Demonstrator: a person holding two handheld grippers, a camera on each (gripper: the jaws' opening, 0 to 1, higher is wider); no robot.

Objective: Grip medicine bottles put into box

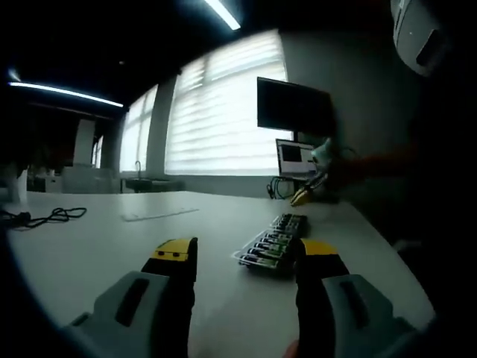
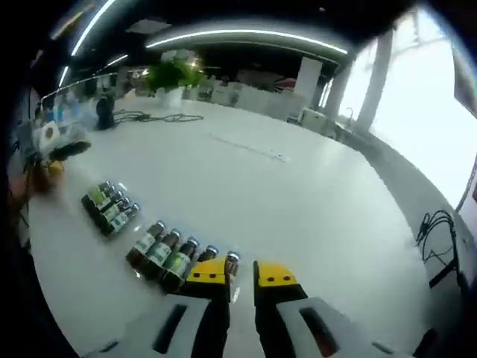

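Right now your left tongs (image 1: 242,261) stand wide apart over the smooth white desk (image 1: 112,239), with a row of small medicine bottles (image 1: 274,245) lying just beyond them at centre right. Your right tongs (image 2: 240,274) are nearly together but grip nothing; dark glass bottles with pale caps (image 2: 175,257) lie just left of the yellow tips. A second group of bottles (image 2: 109,206) sits at the left, and a black cable (image 2: 153,116) at the upper left.
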